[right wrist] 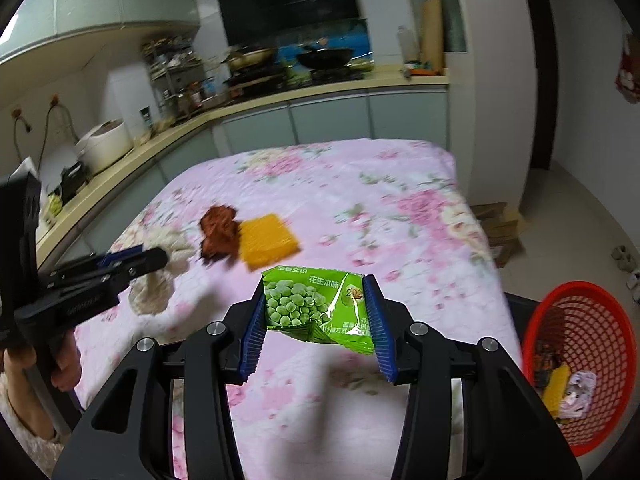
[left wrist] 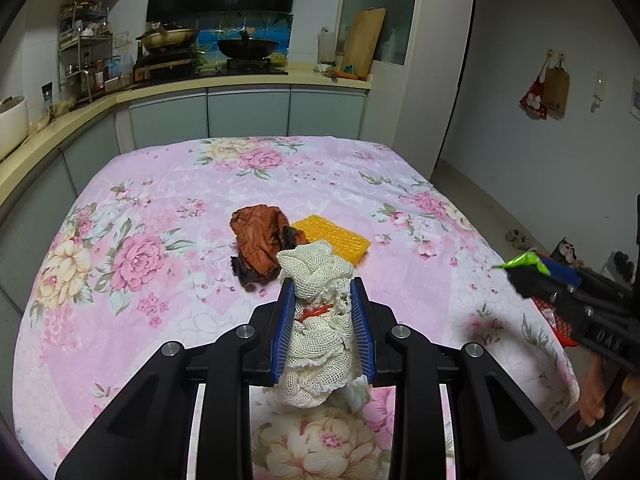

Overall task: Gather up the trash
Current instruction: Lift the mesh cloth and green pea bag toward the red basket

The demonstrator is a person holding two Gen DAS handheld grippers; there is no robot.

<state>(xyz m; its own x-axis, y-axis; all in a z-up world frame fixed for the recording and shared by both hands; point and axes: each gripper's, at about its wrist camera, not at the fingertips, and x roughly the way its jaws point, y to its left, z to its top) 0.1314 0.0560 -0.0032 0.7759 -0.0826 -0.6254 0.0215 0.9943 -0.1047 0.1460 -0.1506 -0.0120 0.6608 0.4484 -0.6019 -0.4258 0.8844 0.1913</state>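
Note:
My left gripper (left wrist: 321, 284) is shut on a cream mesh net bag (left wrist: 316, 344) that bunches between its blue pads, just above the pink floral tablecloth (left wrist: 160, 200). My right gripper (right wrist: 316, 280) is shut on a green pea snack packet (right wrist: 316, 304), held in the air over the table's near right side. A crumpled brown wrapper (left wrist: 260, 240) and a yellow ribbed pad (left wrist: 332, 236) lie touching in the middle of the table. At the right, beside the table edge, a red mesh basket (right wrist: 592, 320) holds several pieces of trash.
A kitchen counter (left wrist: 240, 84) with pans and a stove runs behind and along the left of the table. Cardboard boxes (right wrist: 496, 220) lie on the floor at the right. A hand (right wrist: 64, 364) holds the left gripper's handle.

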